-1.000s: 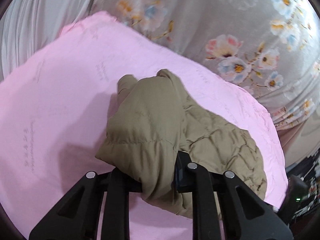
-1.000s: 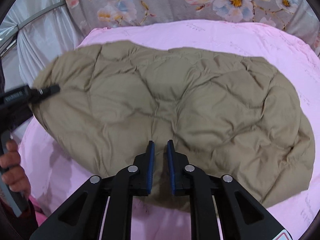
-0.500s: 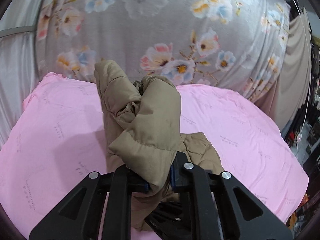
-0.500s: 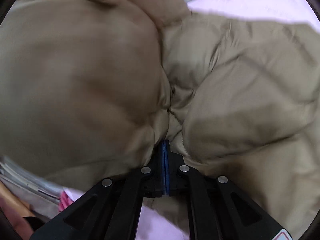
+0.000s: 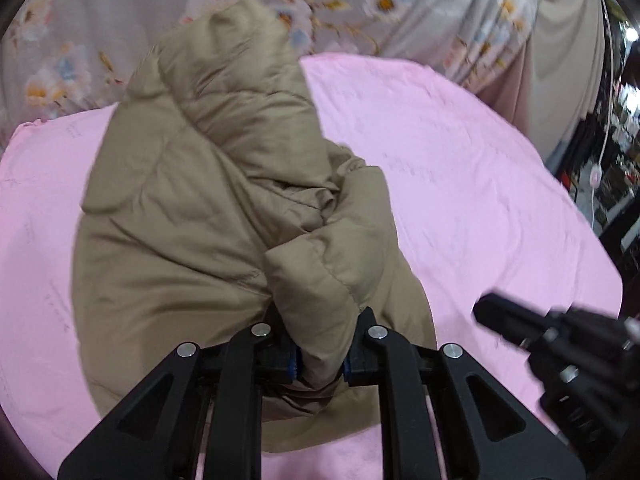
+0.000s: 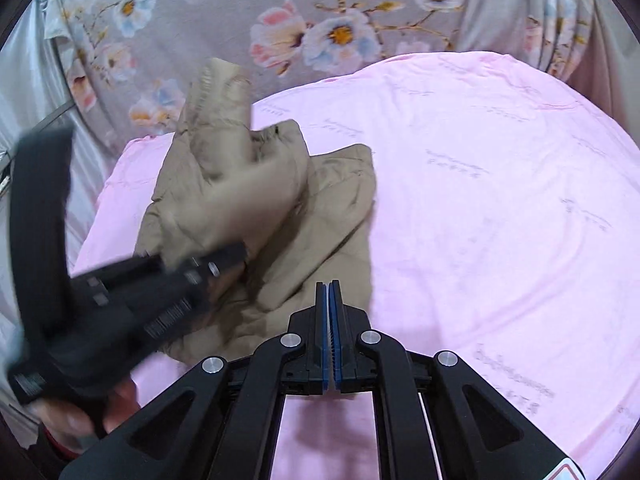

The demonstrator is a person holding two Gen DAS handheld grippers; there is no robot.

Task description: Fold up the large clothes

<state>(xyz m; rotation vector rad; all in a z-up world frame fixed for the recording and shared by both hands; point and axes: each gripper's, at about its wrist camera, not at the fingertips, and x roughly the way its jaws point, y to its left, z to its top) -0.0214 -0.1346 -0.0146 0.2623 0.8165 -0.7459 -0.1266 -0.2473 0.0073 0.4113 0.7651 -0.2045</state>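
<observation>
A tan quilted puffer jacket (image 5: 208, 200) lies bunched on the pink sheet (image 5: 460, 184). My left gripper (image 5: 318, 360) is shut on a thick fold of the jacket at its near edge and holds part of it lifted. In the right wrist view the jacket (image 6: 280, 200) sits left of centre, and the left gripper (image 6: 216, 260) clamps it from the left. My right gripper (image 6: 331, 332) is shut with its blue pads together and holds nothing, just over the jacket's near edge. It also shows in the left wrist view (image 5: 520, 328) at the right.
The pink sheet (image 6: 500, 208) covers the bed. A grey floral curtain (image 6: 340, 12) hangs behind the bed. A plain beige curtain (image 5: 560, 40) and dark clutter stand at the far right. A hand (image 6: 80, 416) holds the left gripper's handle.
The right gripper has let go of the jacket and pulled back clear of it. The left gripper keeps its grip, and the jacket has dropped into a bunched heap on the sheet.
</observation>
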